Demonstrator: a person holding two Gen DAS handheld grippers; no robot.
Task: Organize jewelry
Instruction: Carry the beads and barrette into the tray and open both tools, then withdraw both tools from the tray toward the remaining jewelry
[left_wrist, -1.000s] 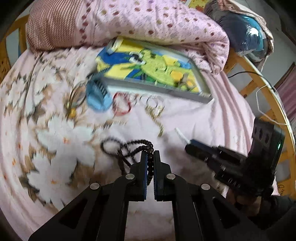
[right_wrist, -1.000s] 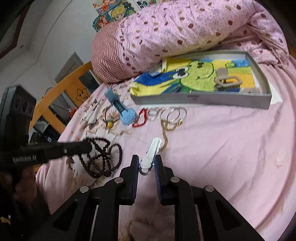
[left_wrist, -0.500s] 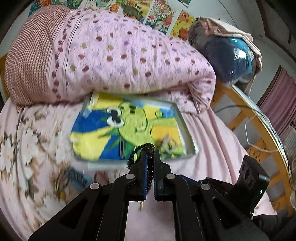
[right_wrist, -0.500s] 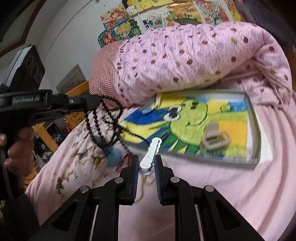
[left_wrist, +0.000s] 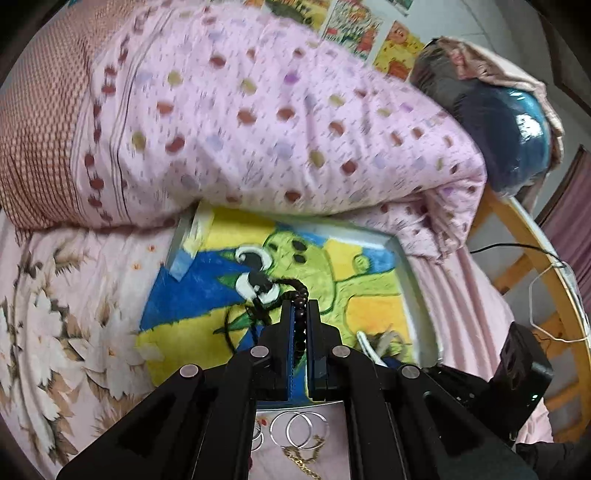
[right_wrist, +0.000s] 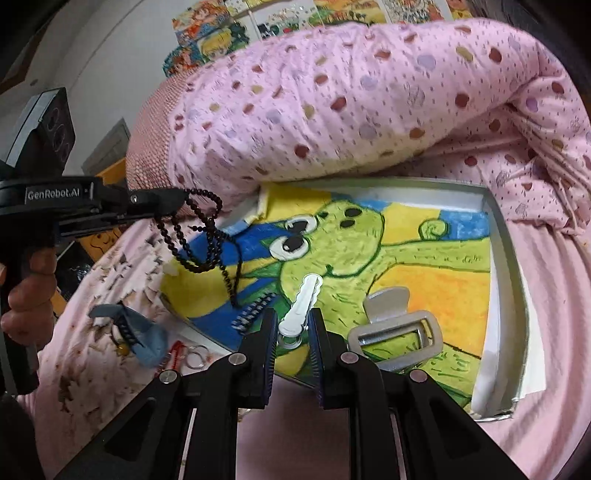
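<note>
The only legible writing is "GenRobot.AI", printed in pale letters along the side of the black plastic body of the left gripper (right_wrist: 177, 201), seen in the right wrist view. The colourful cartoon posters on the white wall (right_wrist: 207, 37) carry no lettering that can be made out.

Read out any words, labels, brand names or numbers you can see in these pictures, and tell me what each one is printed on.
"GenRobot.AI": white lettering on the side of the black left hand-held gripper, seen from the right wrist camera.

The colourful cartoon posters on the wall behind the pink spotted quilt may carry lettering, but it is too small and blurred to read.

No other text is legible.
</note>
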